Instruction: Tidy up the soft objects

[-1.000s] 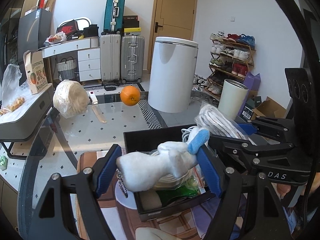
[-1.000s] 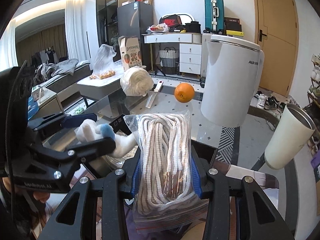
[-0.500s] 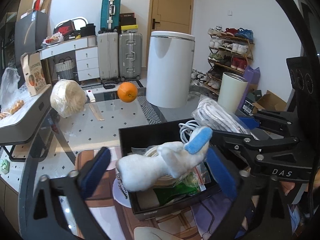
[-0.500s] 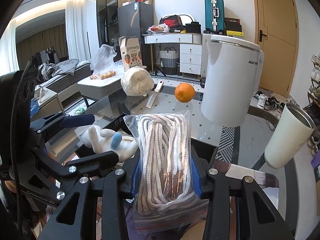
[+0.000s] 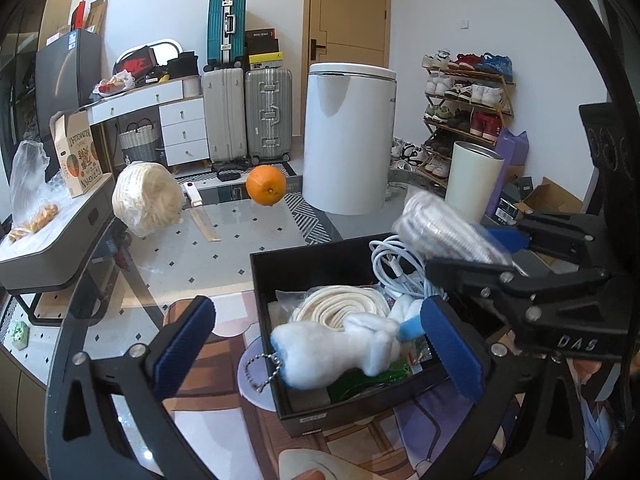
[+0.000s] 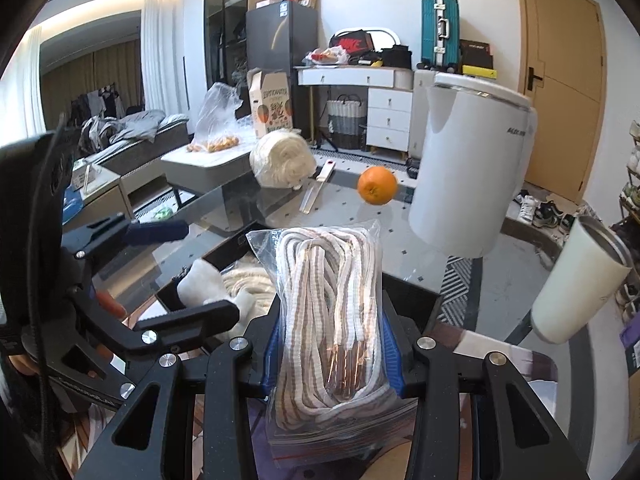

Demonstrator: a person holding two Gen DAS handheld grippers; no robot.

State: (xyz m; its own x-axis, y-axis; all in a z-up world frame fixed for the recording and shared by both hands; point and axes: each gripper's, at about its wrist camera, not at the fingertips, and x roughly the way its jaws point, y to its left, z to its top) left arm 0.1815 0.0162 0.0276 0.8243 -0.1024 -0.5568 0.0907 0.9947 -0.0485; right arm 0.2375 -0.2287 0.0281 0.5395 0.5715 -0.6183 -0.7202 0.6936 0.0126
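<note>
Right now your left tongs (image 5: 316, 344) stand wide, jaws opening, and the small white plush toy with a blue ear and a bead chain (image 5: 336, 350) lies between the blue pads without either pad pressing on it. It rests on the front edge of the black rectangular box (image 5: 280, 264), low in the middle of the left wrist frame, chain hanging over the near wall. Behind it in the box sit a coil of cream rope (image 5: 340, 308) and a bundle of white cable (image 5: 394, 268).

Your right tongs (image 6: 330, 344) are clamped on the clear zip bag of white-and-tan striped laces (image 6: 330, 304), which stands upright in the centre of the right wrist frame, above the box's near side.

Farther back on the glass worktop (image 5: 248, 248) you have a round orange (image 5: 266, 185), a wrapped cream ball of yarn (image 5: 144, 199), a tall white cylindrical bin (image 5: 348, 140) and a cream tumbler (image 5: 472, 180) at the right.
</note>
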